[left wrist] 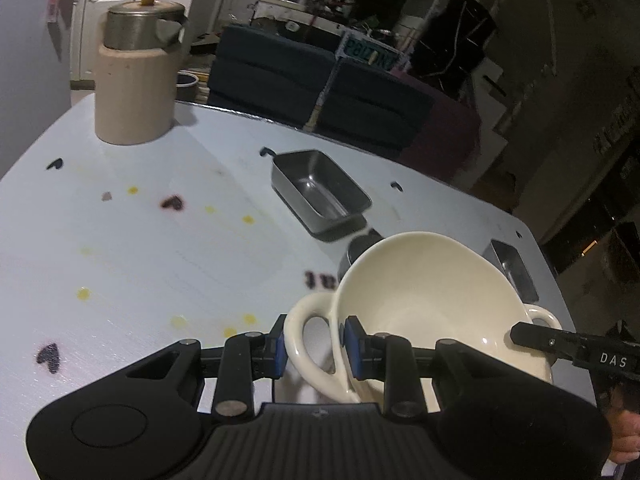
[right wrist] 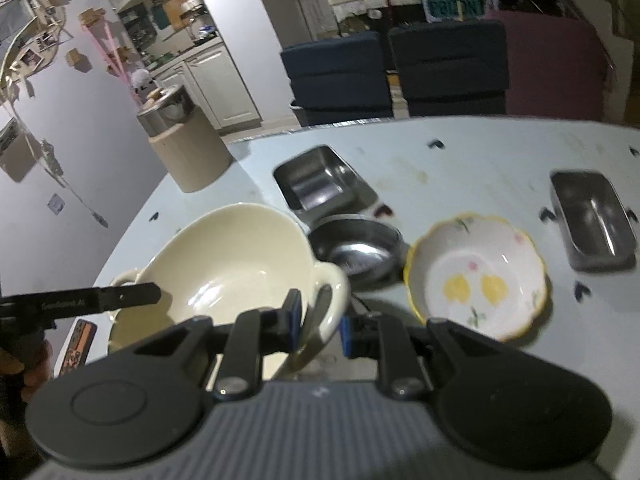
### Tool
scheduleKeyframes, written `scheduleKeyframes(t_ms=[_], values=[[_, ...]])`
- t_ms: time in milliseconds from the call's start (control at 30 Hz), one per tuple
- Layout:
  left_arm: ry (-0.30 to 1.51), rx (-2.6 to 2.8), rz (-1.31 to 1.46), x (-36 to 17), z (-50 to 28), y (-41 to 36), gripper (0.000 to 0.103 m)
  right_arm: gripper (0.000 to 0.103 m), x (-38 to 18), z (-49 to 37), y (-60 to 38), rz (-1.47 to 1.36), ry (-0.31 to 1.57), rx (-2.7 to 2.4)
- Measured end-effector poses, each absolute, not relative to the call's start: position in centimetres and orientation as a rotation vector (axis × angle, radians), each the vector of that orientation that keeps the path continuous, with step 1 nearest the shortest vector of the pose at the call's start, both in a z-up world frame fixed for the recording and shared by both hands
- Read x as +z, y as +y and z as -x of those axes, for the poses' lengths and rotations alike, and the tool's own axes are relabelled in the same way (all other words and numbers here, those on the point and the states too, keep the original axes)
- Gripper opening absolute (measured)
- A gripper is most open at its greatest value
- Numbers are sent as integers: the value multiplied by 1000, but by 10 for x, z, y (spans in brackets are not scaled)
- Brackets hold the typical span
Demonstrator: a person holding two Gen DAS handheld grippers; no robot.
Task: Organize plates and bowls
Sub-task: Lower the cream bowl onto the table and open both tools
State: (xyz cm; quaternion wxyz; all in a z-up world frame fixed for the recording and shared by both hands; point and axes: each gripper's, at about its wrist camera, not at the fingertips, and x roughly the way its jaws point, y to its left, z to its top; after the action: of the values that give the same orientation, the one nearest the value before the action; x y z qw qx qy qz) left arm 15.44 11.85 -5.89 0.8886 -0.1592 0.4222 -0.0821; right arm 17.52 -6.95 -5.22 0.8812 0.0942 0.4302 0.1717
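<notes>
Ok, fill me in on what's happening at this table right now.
A person holds a cream two-handled bowl with both grippers: the left gripper is clamped on one loop handle, the right gripper on the other. The bowl is tilted and looks lifted above the table. On the table sit a flowered bowl, a round steel bowl, two rectangular steel pans and a beige canister with a metal lid.

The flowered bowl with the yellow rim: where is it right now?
In the right wrist view the flowered bowl sits on the table, right of the round steel bowl and left of a rectangular steel tray.
</notes>
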Motion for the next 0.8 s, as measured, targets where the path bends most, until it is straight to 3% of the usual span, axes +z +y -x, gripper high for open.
scheduleKeyframes(t_ms=[800], values=[[965, -201, 369, -124, -187, 128, 31, 24, -102, -195, -61, -164, 1053, 290]])
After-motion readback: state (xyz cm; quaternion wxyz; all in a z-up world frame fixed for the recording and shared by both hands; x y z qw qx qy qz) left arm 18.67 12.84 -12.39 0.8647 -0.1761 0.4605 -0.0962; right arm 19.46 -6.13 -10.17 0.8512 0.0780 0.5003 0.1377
